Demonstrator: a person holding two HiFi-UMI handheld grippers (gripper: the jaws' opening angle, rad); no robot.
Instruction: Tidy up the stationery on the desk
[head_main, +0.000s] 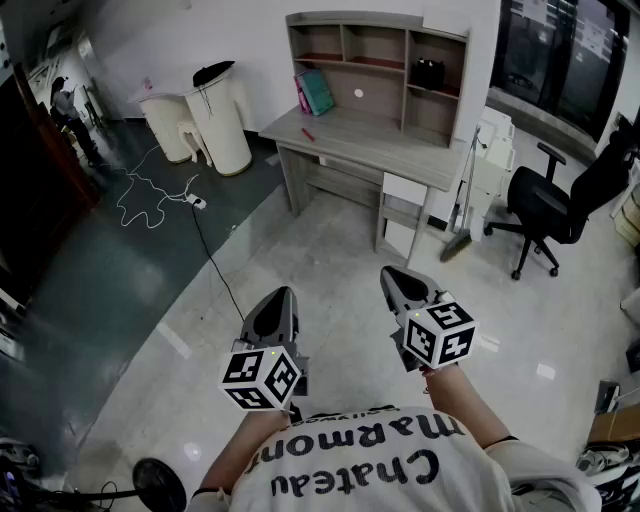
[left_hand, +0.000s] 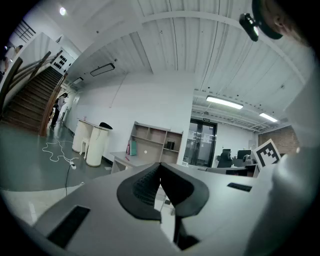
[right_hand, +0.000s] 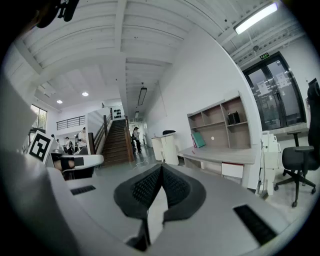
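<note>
A wooden desk (head_main: 395, 146) with a shelf hutch stands against the far wall, well ahead of me. On its top lie a small red pen (head_main: 308, 133) and teal and pink books (head_main: 317, 91) leaning at the hutch's left. My left gripper (head_main: 281, 300) and right gripper (head_main: 398, 280) are held low over the floor, far short of the desk. Both are shut with nothing between the jaws. The desk (left_hand: 131, 161) appears small and distant in the left gripper view, and the desk (right_hand: 220, 155) lies to the right in the right gripper view.
A black office chair (head_main: 560, 205) stands right of the desk. Two white cylindrical bins (head_main: 200, 120) stand left of it. A white cable (head_main: 150, 195) trails over the dark floor. A broom (head_main: 460, 215) leans at the desk's right end. A staircase (right_hand: 116, 140) rises behind.
</note>
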